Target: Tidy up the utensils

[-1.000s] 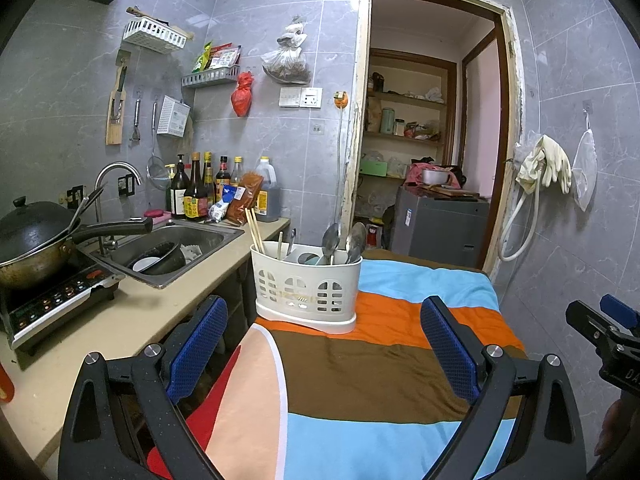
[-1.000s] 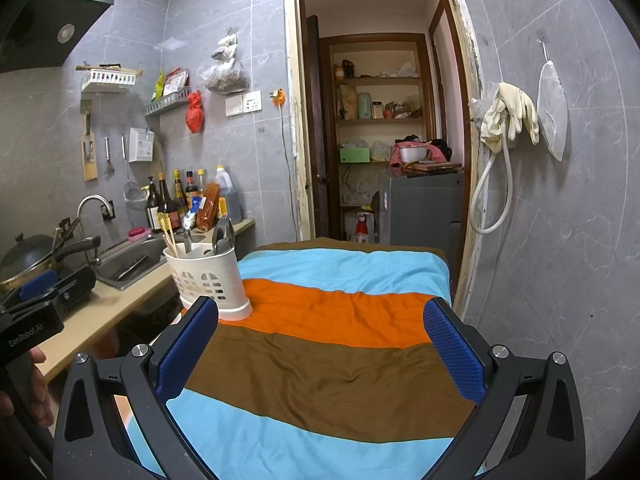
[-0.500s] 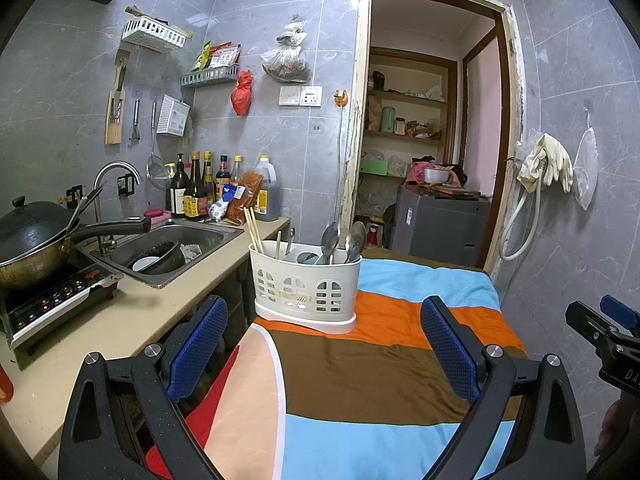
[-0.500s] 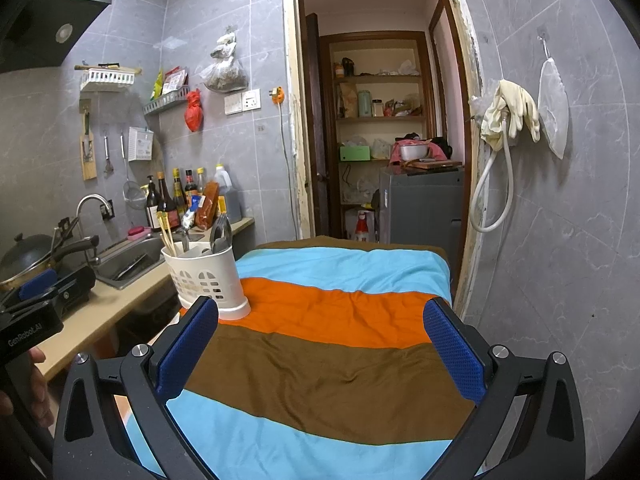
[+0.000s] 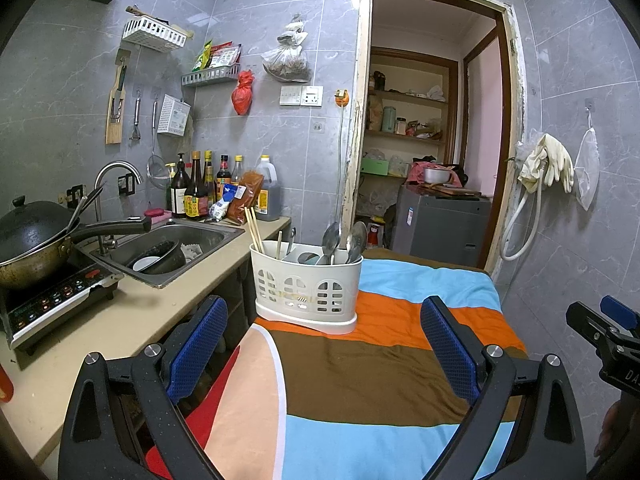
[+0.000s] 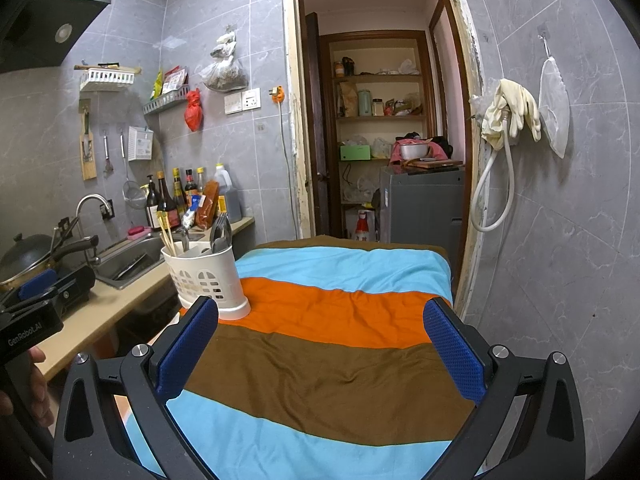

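A cream slotted utensil caddy [image 5: 306,286] stands on the striped cloth [image 5: 380,364] at its left edge, holding wooden chopsticks [image 5: 254,230] on the left and metal spoons [image 5: 344,240] on the right. It also shows in the right wrist view, caddy [image 6: 204,276] far left. My left gripper [image 5: 320,344] hovers open just short of the caddy, nothing between its blue pads. My right gripper [image 6: 320,346] is open over the middle of the cloth, empty, well to the right of the caddy.
A counter [image 5: 120,320] runs along the left with an induction hob, a wok [image 5: 32,240], a sink [image 5: 168,248] and sauce bottles [image 5: 200,192]. A doorway [image 5: 432,140] opens behind the table. Gloves and a hose [image 5: 536,184] hang on the right wall.
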Demonstrator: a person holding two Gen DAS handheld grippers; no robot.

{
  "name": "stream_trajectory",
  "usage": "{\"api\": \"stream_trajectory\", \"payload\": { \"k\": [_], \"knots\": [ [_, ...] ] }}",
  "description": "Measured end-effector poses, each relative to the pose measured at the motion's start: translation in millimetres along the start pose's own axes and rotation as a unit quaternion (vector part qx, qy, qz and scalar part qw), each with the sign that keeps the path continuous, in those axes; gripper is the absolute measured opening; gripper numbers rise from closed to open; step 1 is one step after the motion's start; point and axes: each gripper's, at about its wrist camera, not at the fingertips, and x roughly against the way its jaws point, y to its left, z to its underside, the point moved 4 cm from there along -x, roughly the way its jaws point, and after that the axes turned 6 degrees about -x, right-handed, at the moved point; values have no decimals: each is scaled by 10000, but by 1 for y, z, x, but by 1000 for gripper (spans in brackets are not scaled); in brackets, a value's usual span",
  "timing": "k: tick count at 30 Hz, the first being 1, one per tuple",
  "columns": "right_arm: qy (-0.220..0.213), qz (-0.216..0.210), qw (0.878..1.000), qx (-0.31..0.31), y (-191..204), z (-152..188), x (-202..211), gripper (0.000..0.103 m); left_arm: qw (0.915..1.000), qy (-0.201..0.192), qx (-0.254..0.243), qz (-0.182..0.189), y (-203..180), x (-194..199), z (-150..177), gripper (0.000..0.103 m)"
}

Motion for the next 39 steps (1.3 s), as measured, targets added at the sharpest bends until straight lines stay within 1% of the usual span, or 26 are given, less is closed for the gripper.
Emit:
{"api": "stream_trajectory", "payload": {
  "k": [21, 25, 30, 39],
  "knots": [
    [16, -8, 10000, -2, 0, 0, 0, 103, 10000, 21, -3, -1, -2, 0, -1, 95],
    [21, -7, 10000, 0, -1, -1, -1, 103, 9998, 61, -140, -117, -7, 1, 0, 95],
    [46, -2, 10000, -8, 1, 2, 1, 103, 9995, 59, -279, -122, -15, 1, 1, 95],
    [48, -1, 10000, -8, 1, 1, 0, 103, 9996, 85, -237, -95, -15, -1, 5, 95]
  ]
}}
